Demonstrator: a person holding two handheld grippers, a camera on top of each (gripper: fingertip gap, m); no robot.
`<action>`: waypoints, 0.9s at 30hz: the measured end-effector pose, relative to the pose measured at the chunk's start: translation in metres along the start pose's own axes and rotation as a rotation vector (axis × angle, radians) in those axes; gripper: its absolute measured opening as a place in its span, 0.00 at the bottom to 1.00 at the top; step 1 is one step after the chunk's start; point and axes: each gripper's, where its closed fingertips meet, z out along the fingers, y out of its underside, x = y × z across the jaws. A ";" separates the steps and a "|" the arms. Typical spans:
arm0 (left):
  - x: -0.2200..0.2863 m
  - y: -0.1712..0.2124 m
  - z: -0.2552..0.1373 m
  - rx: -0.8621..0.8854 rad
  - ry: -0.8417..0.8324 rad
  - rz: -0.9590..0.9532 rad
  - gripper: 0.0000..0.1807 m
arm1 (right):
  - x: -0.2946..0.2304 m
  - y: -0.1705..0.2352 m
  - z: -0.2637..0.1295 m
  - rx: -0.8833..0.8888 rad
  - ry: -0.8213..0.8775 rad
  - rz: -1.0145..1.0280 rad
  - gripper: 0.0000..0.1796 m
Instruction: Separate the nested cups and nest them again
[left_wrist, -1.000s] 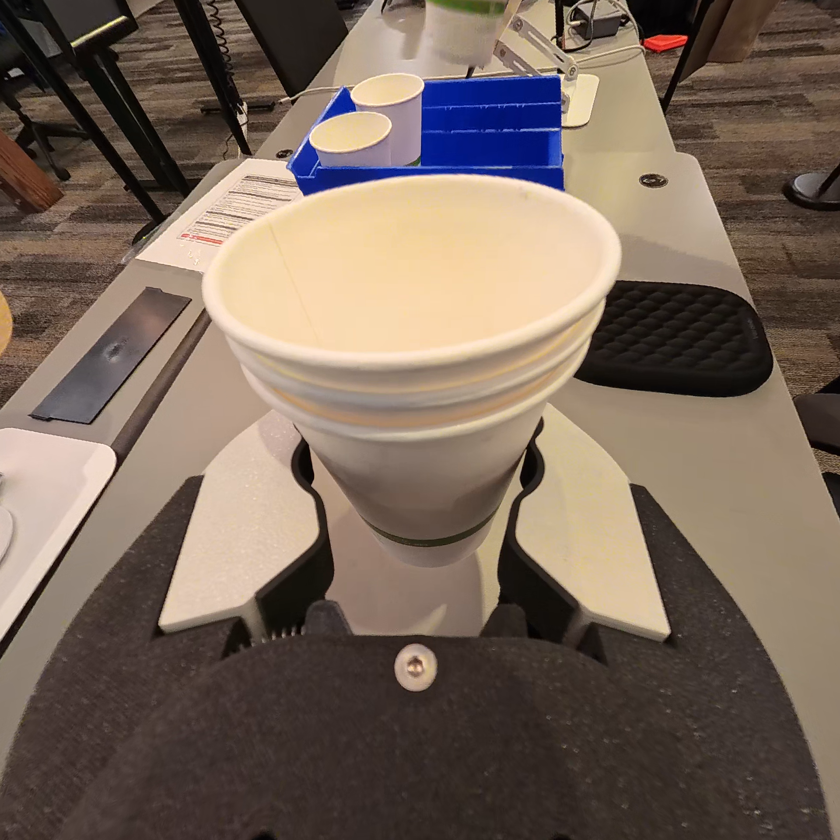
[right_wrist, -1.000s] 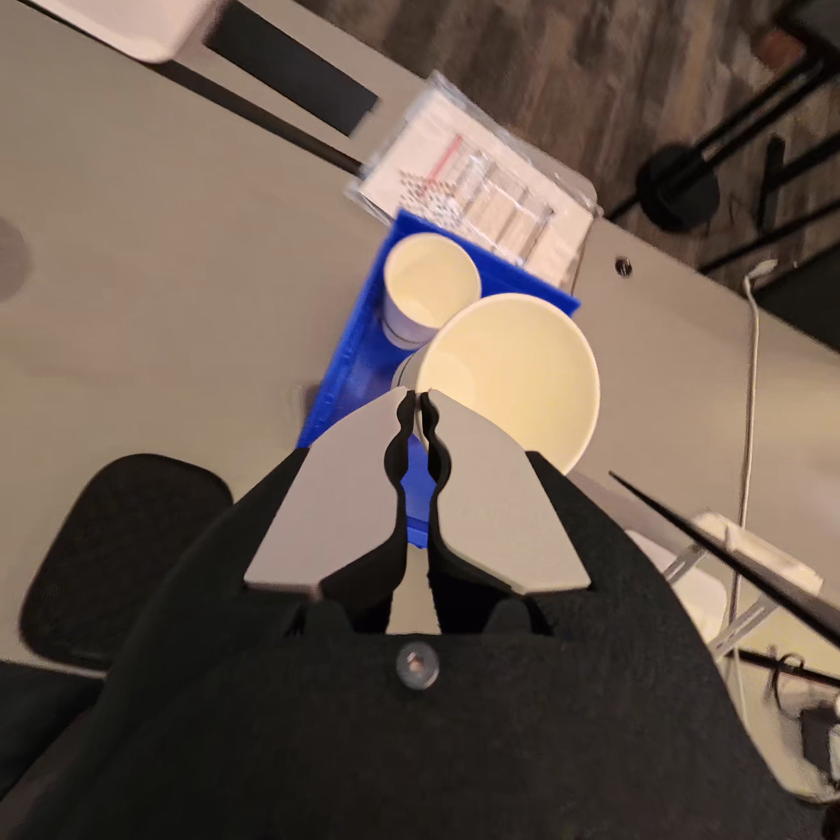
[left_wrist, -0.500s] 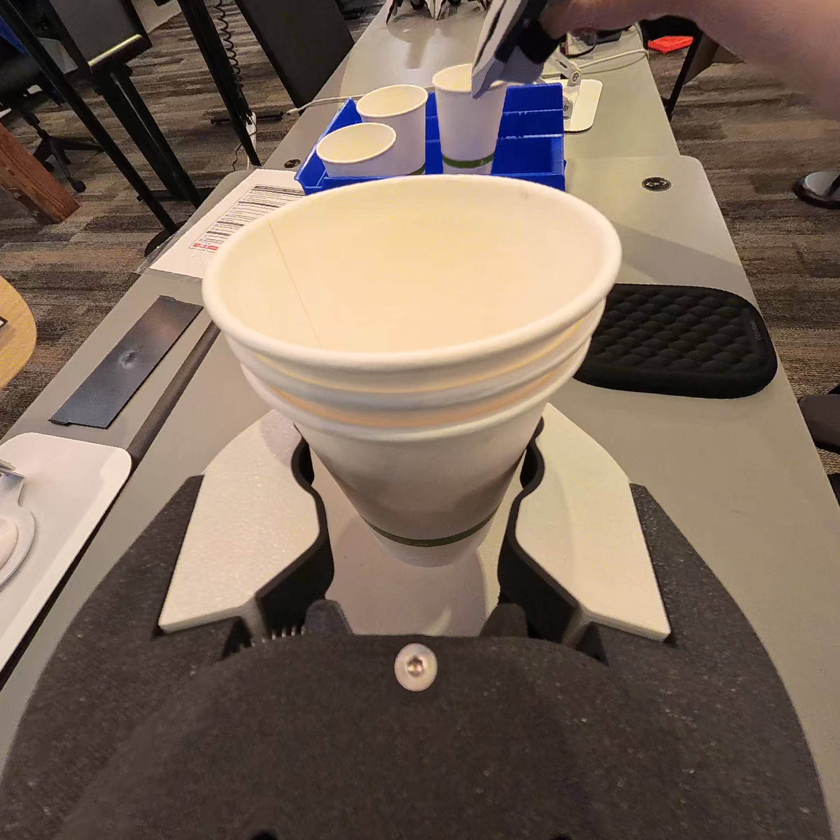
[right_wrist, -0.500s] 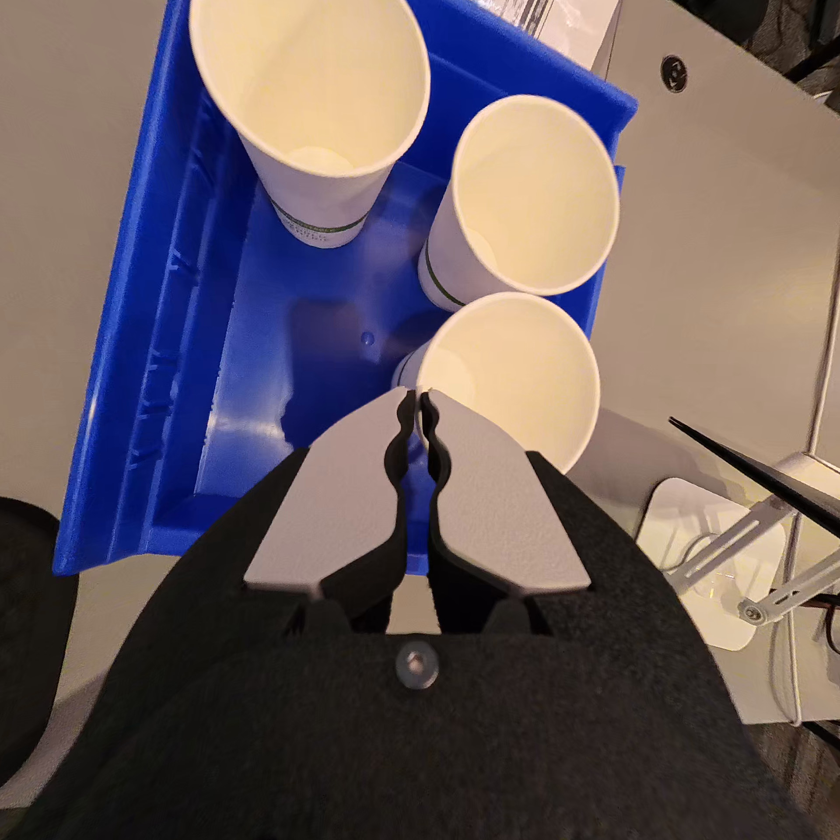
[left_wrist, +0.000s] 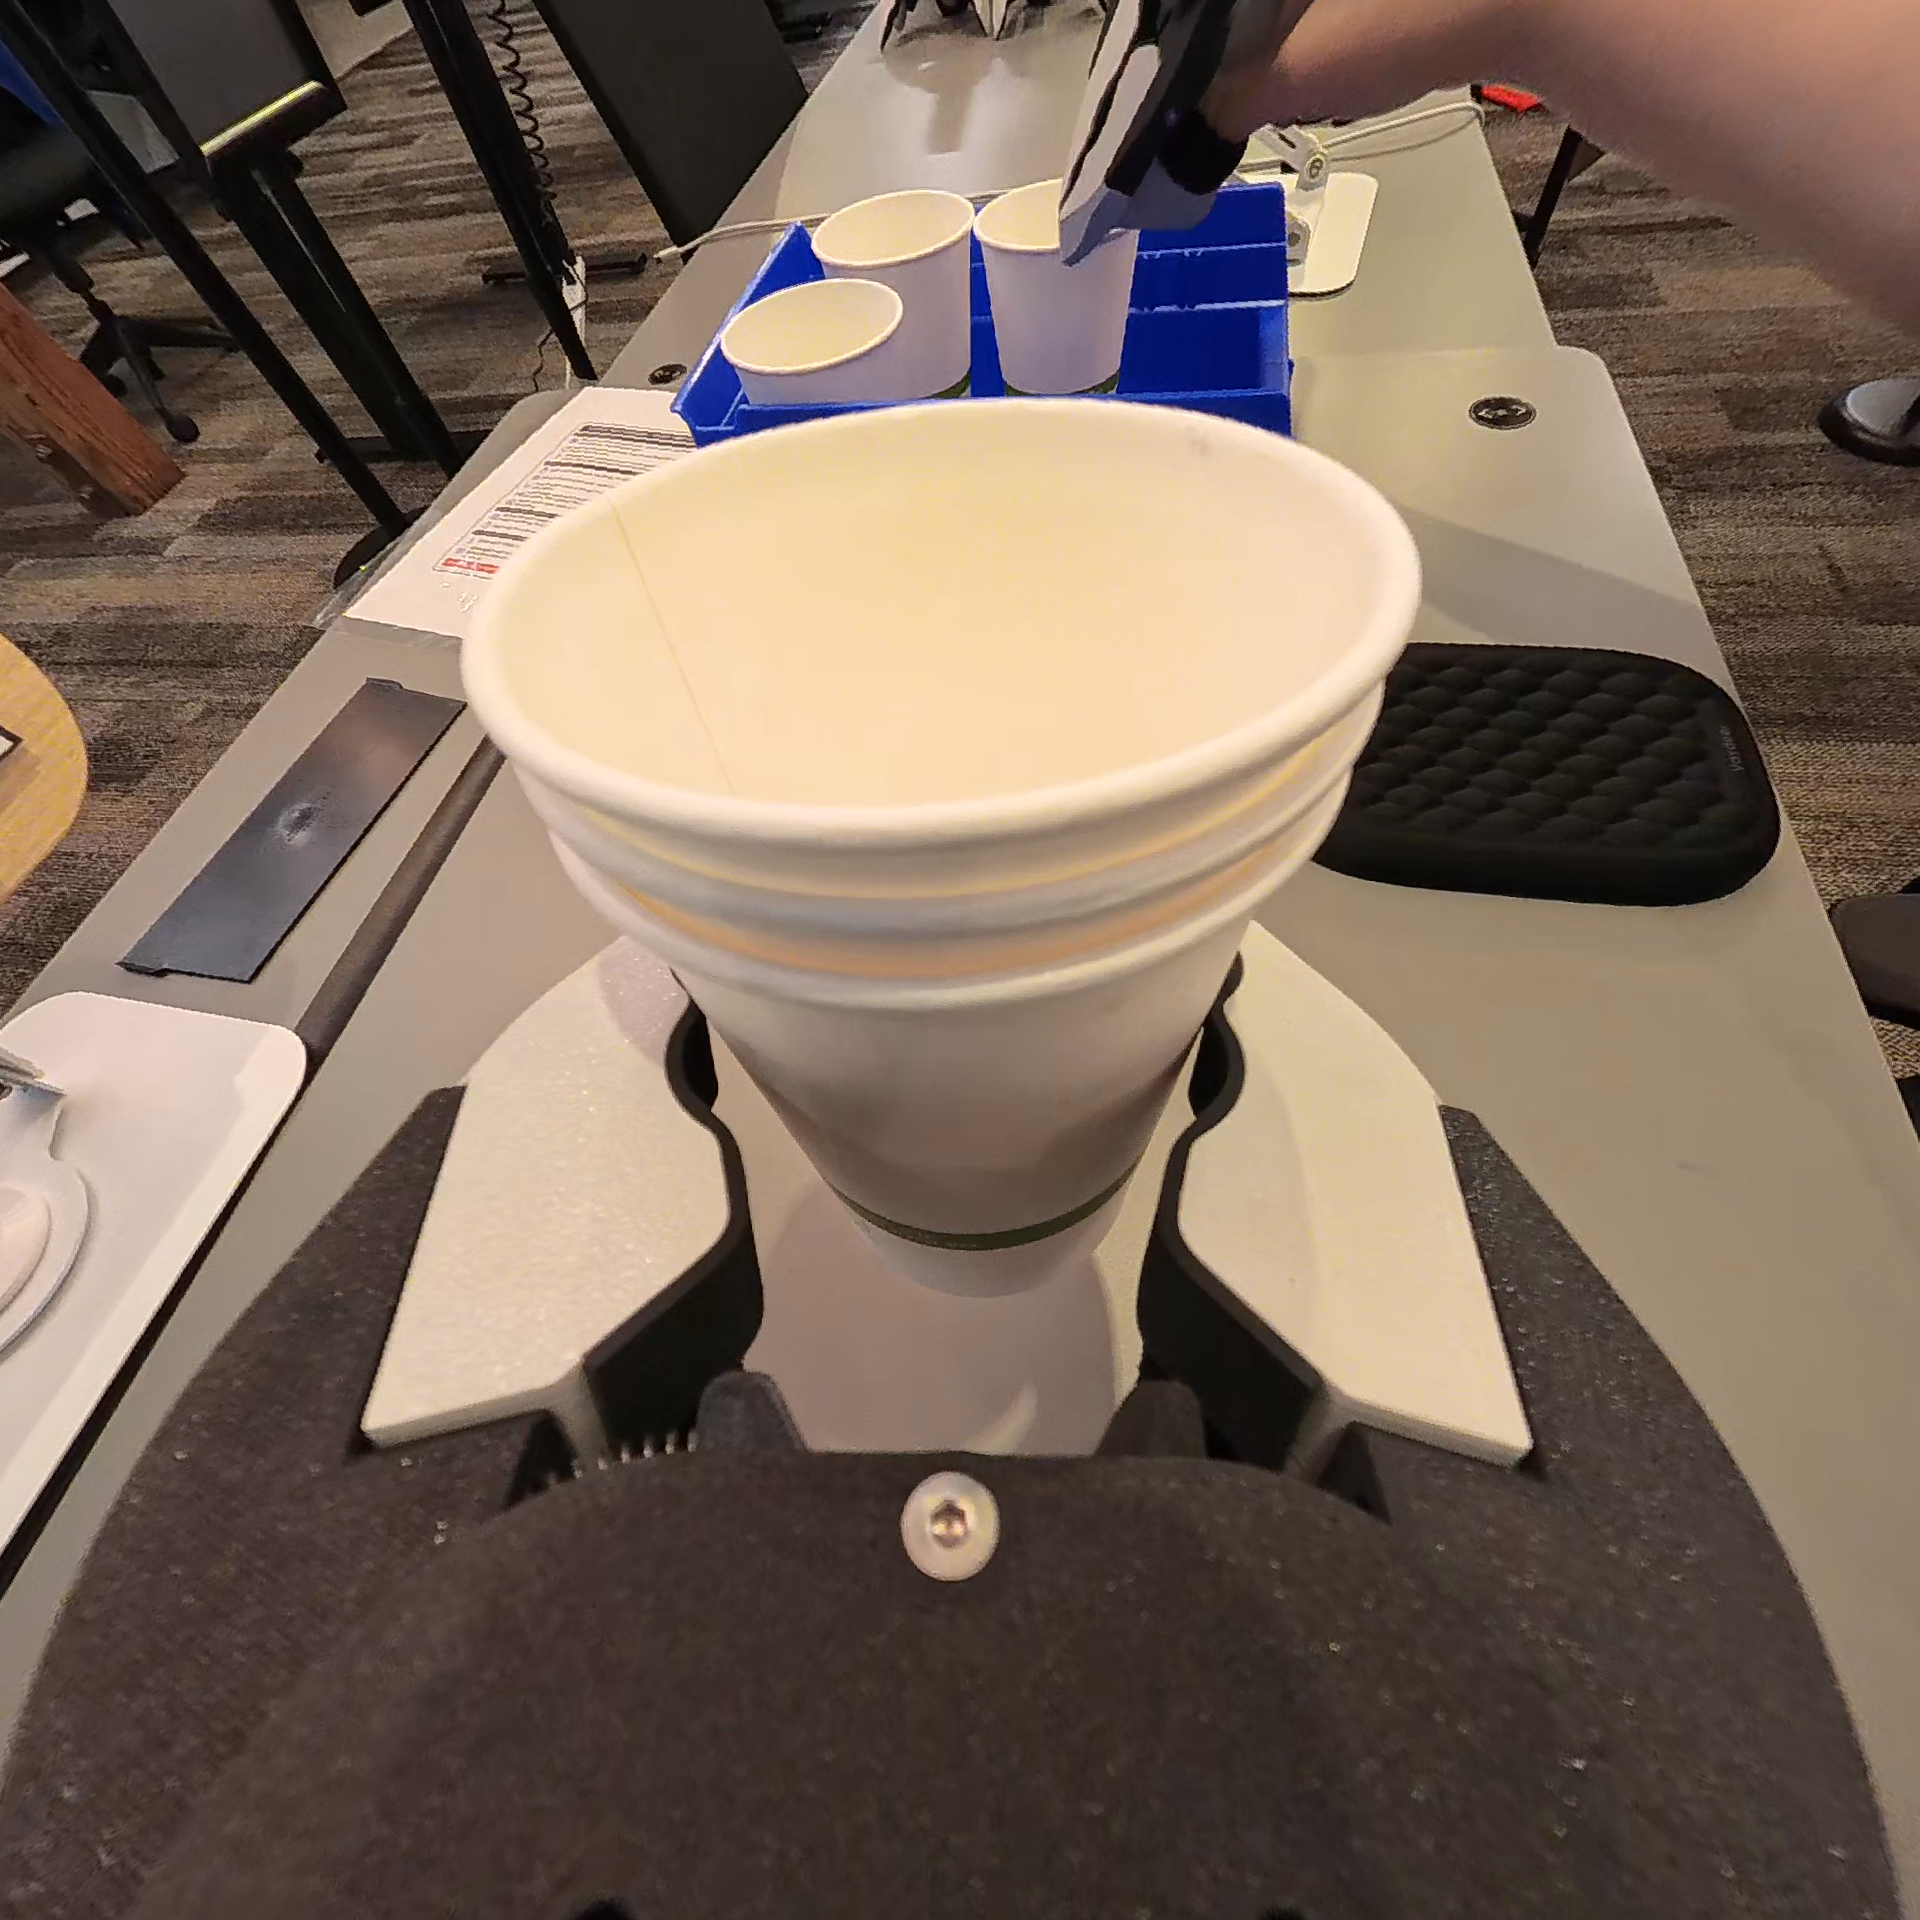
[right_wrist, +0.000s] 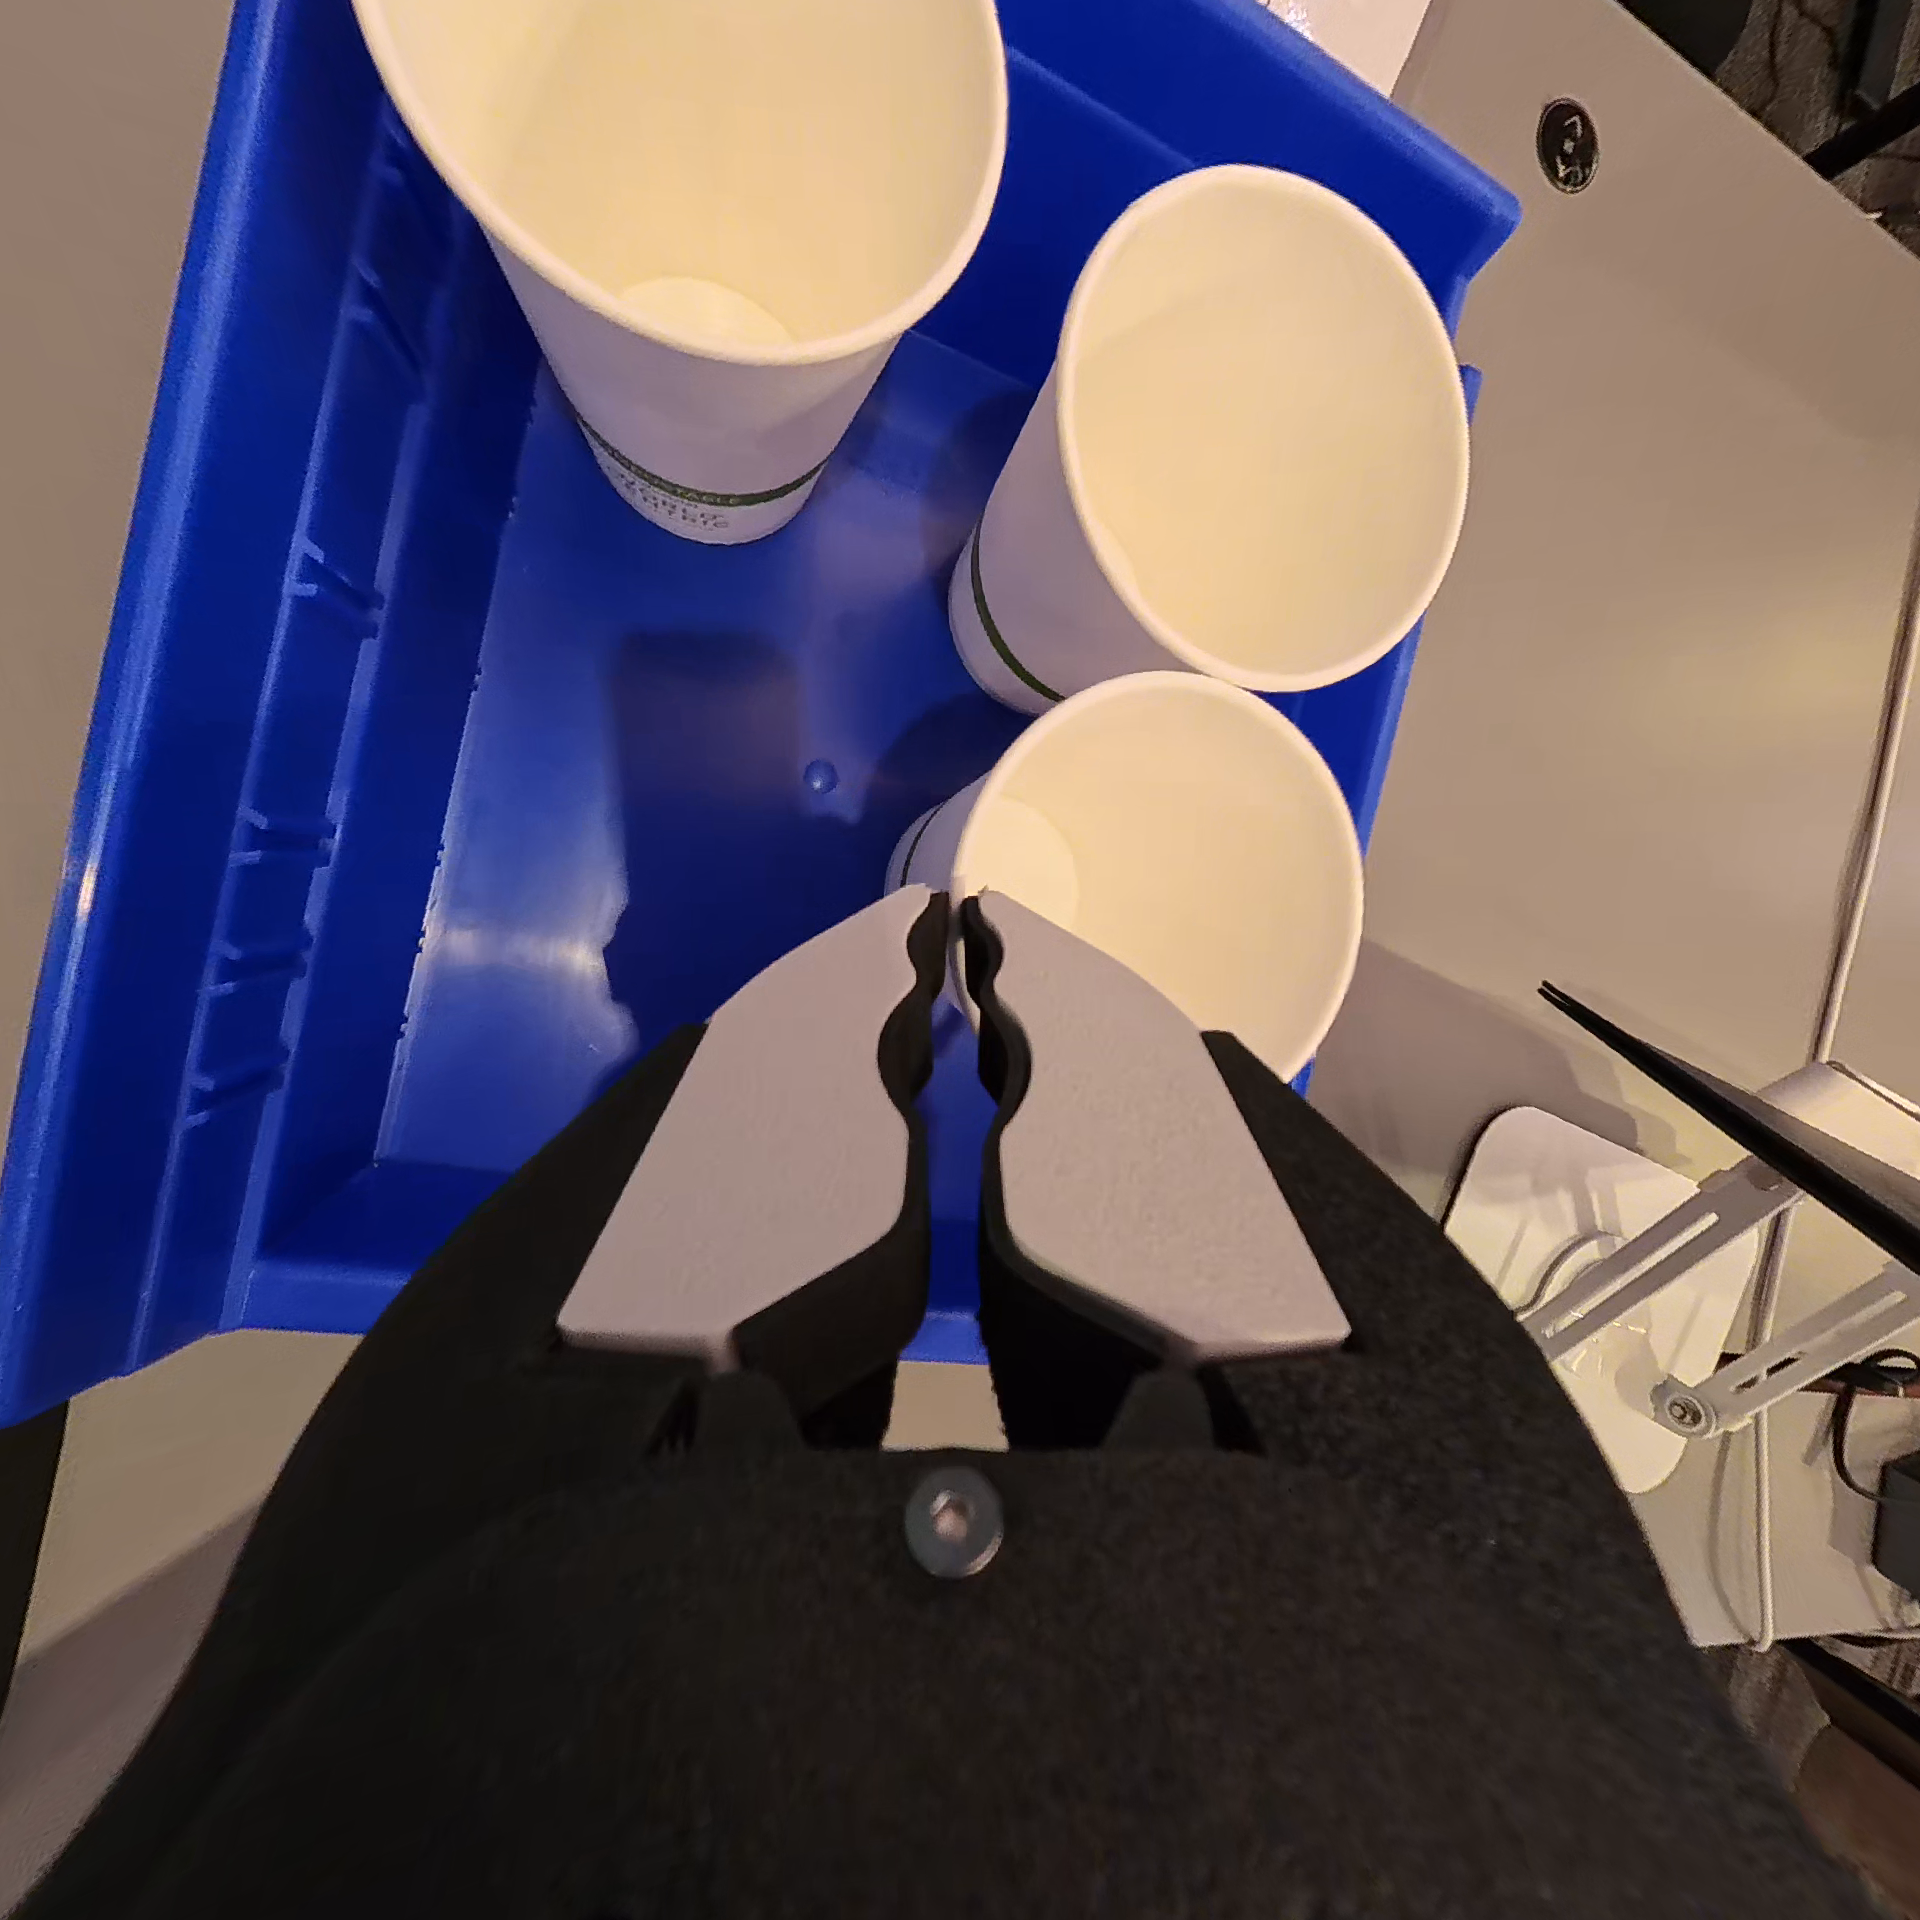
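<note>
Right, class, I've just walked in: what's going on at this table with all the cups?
A person works two handheld tools. The left tool grips a stack of nested white paper cups above the grey table. The right tool is pinched on the rim of a single white paper cup in the blue plastic bin, beside two other white paper cups standing there.
</note>
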 end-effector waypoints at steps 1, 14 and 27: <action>0.000 0.000 0.000 0.000 0.000 0.000 0.50 | 0.001 0.000 0.000 0.001 0.004 -0.002 0.02; 0.001 0.002 0.001 -0.013 0.005 0.001 0.50 | 0.002 -0.001 0.000 0.014 0.001 0.023 0.06; 0.003 -0.006 -0.005 0.012 0.002 0.014 0.50 | -0.052 -0.087 -0.116 0.215 -0.034 -0.204 0.07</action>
